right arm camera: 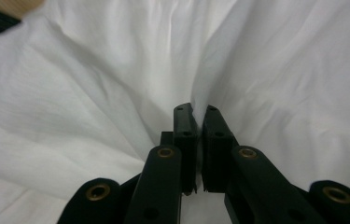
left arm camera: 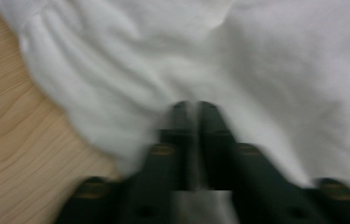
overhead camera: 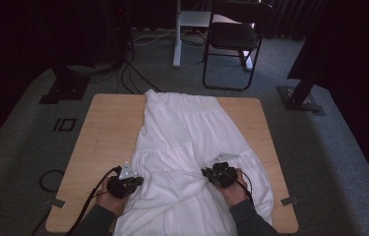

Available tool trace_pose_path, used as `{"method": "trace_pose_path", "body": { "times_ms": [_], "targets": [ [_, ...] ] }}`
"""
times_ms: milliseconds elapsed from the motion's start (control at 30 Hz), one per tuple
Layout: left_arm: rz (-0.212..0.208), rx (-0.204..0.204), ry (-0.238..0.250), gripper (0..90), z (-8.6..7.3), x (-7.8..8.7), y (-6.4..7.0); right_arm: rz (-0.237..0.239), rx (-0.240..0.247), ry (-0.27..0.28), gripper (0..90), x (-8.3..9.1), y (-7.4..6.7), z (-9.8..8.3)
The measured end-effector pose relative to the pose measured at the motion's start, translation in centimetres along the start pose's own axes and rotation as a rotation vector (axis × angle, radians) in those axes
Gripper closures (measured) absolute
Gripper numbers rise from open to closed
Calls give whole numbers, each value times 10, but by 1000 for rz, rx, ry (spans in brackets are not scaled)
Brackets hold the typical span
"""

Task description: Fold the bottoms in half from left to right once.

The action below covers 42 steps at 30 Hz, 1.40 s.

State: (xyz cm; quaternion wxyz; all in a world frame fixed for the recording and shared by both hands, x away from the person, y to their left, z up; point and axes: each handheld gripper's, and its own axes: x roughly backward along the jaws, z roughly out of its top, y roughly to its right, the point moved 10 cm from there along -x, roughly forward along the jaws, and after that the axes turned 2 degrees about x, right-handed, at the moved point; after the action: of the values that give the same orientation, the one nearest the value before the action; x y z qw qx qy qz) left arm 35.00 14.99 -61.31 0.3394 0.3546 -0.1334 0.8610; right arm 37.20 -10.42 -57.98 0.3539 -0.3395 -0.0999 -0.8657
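While both my tools are down on the white garment, each has its jaws pinched together on a fold of the cloth: the left gripper bites the fabric near the garment's left border, and the right gripper bites a gathered ridge toward its right side. In the left gripper view the jaws stand closed with a thin strip of white between them; in the right gripper view the jaws are likewise together on a raised crease.

This garment lies lengthwise down the middle of the wooden tabletop, its narrow end at the far edge and its wide end spilling over the near edge between my forearms. I judge it light, soft and limp: it will sag and drag wherever I don't hold it, and a thin pinch may slip free. Taking hold at seams or doubled folds near the side borders should carry more layers and keep the shape.

On the tabletop nothing else stands in my way; bare wood shows along both side edges. Beyond the far edge, on the carpet, are a black chair, cables and dark stand bases, all well apart from the cloth. My own trailing cable at the near left corner could snag the fabric.
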Motion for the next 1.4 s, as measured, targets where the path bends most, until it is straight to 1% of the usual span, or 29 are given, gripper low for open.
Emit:
{"method": "trace_pose_path", "body": {
  "times_ms": [100,133,167,267,333,367,400,433,467,500,533,567,633,700,733,800,833,867,933,967,1000,1067,1100,1133,1167,1200,1267,1333,1400],
  "targets": [
    [-24,32,99,900,16,18,1,-10,23,58,865,20,0,11],
    [-30,32,138,900,23,27,3,-16,28,75,866,26,1,14],
    [-31,22,162,900,29,34,4,-24,34,88,867,32,2,17],
    [-1,-28,180,900,41,45,7,-41,51,129,871,51,7,25],
    [6,-38,188,898,43,43,8,-68,67,212,875,75,13,36],
    [12,-26,187,867,43,41,7,-100,49,308,877,100,19,46],
    [18,-17,185,833,43,38,7,-162,16,380,877,125,32,51],
    [18,-11,182,800,42,35,7,-229,3,406,876,142,47,50],
    [16,-11,179,774,42,33,7,-295,-16,393,876,153,65,43],
    [21,-10,171,742,41,30,8,-337,-41,369,876,158,80,35],
    [22,-11,164,705,40,27,8,-382,-87,323,875,160,103,18],
    [10,-8,160,684,40,24,10,-387,-120,268,874,156,118,0],
    [-14,9,150,624,41,17,13,-398,-150,145,871,137,138,-38],
    [-53,22,139,591,42,8,21,-407,-156,52,869,118,147,-69],
    [-64,16,129,569,43,4,26,-406,-167,11,868,107,151,-86],
    [-93,13,121,538,44,-4,35,-381,-196,-20,866,93,153,-103],
    [-93,13,121,520,44,-4,35,-381,-196,-20,866,93,153,-103],
    [-106,8,105,520,44,-13,43,-374,-203,-32,864,90,153,-108],
    [-107,-2,81,470,44,-25,50,-365,-205,-65,855,81,153,-115],
    [-116,3,74,450,43,-31,54,-360,-207,-74,852,79,153,-116],
    [-126,6,51,443,41,-39,56,-356,-210,-83,851,77,153,-117],
    [-102,-10,-3,446,33,-53,57,-352,-217,-83,850,76,152,-117],
    [-108,-27,19,480,35,-55,58,-352,-219,-83,851,75,152,-116],
    [-126,-21,19,568,36,-55,60,-350,-215,-86,851,75,152,-116],
    [-123,-19,12,692,38,-55,58,-344,-214,-86,851,74,152,-115],
    [-97,-31,7,779,39,-56,56,-337,-217,-89,851,72,151,-114],
    [-84,-36,2,825,40,-57,50,-324,-220,-93,850,68,151,-110],
    [-39,-43,-7,839,42,-56,38,-313,-212,-93,850,62,151,-104],
    [14,-50,-27,842,43,-55,22,-300,-206,-95,849,56,151,-98]
  ]
}}
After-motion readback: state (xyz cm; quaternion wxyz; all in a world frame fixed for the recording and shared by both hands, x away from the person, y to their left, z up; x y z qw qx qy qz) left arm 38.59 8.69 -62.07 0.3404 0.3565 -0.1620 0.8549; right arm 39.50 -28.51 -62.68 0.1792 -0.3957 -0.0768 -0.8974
